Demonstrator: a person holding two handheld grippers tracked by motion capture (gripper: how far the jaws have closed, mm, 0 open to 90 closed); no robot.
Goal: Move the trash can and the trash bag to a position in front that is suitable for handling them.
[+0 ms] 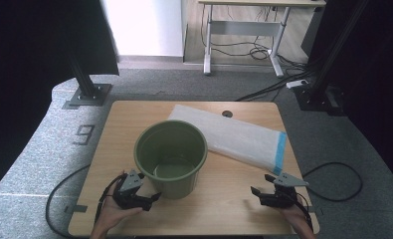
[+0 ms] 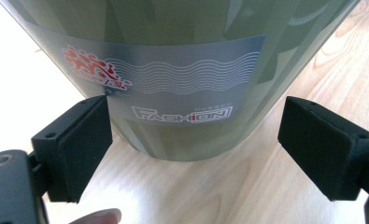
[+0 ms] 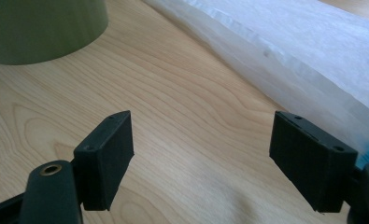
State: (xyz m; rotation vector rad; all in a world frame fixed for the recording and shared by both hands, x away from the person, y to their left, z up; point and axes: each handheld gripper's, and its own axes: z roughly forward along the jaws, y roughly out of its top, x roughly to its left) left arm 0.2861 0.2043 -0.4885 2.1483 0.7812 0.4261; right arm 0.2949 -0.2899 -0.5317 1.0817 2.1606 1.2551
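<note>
The green bin [image 1: 171,155] stands upright near the middle of the bench [image 1: 234,199], with a white bag [image 1: 239,137] lying flat behind it to the right. The left tool [image 1: 134,191] sits low at the bin's near wall, jaws spread wide and not yet touching — an approach, it seems. The right tool [image 1: 276,191] hovers open over bare wood, short of the bag. Next likely calls for closing on something — the bag's near edge, or steadying the bin.
</note>
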